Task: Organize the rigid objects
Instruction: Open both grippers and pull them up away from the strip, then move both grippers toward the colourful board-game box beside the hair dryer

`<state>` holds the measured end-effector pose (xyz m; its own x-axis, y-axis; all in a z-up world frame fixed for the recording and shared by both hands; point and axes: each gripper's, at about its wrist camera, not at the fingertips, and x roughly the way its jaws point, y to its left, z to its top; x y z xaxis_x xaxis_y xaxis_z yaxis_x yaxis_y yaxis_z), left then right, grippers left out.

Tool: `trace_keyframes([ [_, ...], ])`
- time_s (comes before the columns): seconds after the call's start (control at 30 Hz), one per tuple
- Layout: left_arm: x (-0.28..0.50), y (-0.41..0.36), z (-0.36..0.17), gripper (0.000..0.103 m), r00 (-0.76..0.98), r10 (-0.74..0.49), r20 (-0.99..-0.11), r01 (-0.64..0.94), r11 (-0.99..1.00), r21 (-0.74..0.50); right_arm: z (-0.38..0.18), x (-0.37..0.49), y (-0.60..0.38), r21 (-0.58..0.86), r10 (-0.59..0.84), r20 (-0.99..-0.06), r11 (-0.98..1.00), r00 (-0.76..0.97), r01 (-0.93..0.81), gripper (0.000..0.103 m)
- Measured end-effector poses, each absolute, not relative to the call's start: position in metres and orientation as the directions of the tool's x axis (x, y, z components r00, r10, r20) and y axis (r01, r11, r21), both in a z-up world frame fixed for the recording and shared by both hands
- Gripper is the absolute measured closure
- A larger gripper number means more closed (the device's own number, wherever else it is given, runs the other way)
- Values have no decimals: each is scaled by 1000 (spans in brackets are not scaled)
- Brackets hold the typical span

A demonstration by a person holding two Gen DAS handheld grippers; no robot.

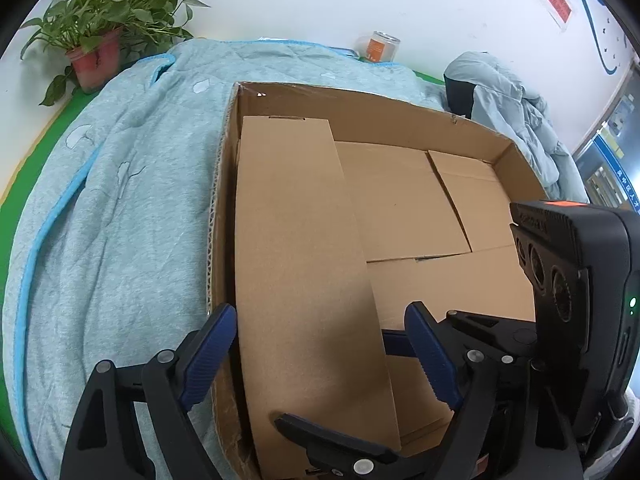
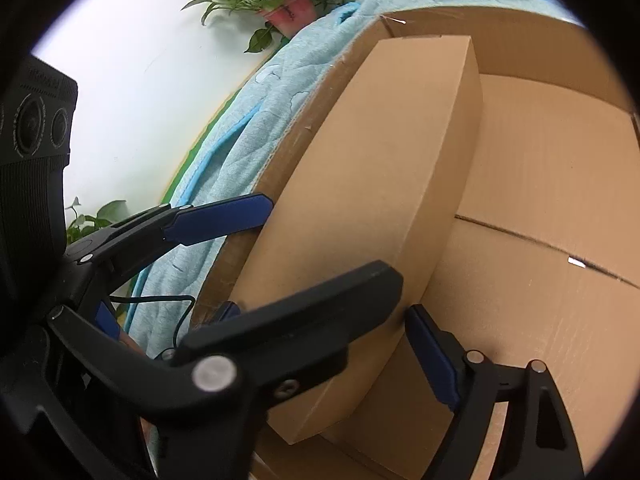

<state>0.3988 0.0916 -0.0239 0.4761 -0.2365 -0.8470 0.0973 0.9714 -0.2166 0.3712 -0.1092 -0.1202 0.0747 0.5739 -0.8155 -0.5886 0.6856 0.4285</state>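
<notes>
A long narrow cardboard box point(image 1: 296, 220) point(image 2: 380, 152) stands along the left wall of a big open carton point(image 1: 400, 120) point(image 2: 520, 40). Both grippers straddle its near end. My left gripper point(image 1: 320, 310) point(image 2: 336, 240) has its left pad against the box's left edge above the carton rim. Its right pad stands a finger's width off the right edge. My right gripper point(image 2: 324, 306) point(image 1: 330, 382) comes in from the right. Its right pad lies against the box's right side, and its left pad is mostly hidden behind the other gripper's finger.
Flat cardboard boxes point(image 1: 400, 200) point(image 2: 540, 200) line the carton floor. The carton rests on a pale blue quilt point(image 1: 120, 200). Behind it are a potted plant point(image 1: 96, 52) point(image 2: 288, 8), an orange-labelled jar point(image 1: 380, 46) and a light blue jacket point(image 1: 508, 100). A black cable point(image 2: 180, 312) crosses the quilt.
</notes>
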Motion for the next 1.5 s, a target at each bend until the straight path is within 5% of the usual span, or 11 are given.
trace_keyframes([
  [0.3,380,103,-15,25,467,-286,-837,83,956,-281,-118,372,-112,444,580,-813,670,48,-595,20],
  [0.8,285,134,48,22,648,-154,-746,-7,978,-208,-102,351,-118,464,601,-796,685,76,-561,13],
  [0.87,266,138,55,19,677,-138,-723,-25,978,-209,-97,344,-122,447,595,-797,694,101,-564,21],
  [0.93,247,141,58,18,687,-131,-715,-48,973,-224,-100,340,-121,428,571,-815,712,103,-557,47],
  [1.17,202,131,61,16,711,-98,-697,-73,974,-212,-96,332,-124,423,580,-802,720,144,-550,47],
  [1.23,185,121,72,0,754,-39,-655,-90,983,-162,-81,320,-138,402,591,-782,721,197,-565,23],
  [1.33,164,106,85,1,816,23,-577,-106,988,-110,-51,285,-166,229,533,-748,766,395,-601,0],
  [1.5,139,84,90,1,833,-20,-552,-68,988,-139,-31,231,-220,13,347,-705,878,619,-478,1],
])
